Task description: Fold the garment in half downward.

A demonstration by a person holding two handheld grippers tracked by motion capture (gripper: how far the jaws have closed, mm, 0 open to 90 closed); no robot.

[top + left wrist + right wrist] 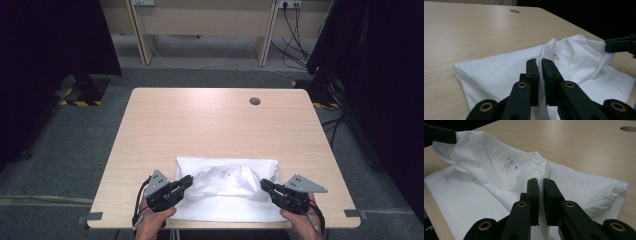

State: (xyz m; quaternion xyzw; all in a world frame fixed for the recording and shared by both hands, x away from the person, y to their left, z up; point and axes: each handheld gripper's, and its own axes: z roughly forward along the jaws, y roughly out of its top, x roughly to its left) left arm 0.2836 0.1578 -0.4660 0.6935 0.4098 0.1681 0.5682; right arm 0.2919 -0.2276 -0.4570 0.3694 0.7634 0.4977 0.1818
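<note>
White T-shirt [227, 187] lies at the near edge of the worktop [210, 125], body flat, collar end bunched up in the middle. Left hand-held gripper [188, 180] is clamped on a pinch of fabric at the shirt's left side; right hand-held gripper [263, 183] is clamped on the cloth at the right, near the collar [509, 173]. Both corners look taken, cloth lifting slightly between them. Judging by the rumpled top, the fold itself is barely begun: carrying over and smoothing remain.
</note>
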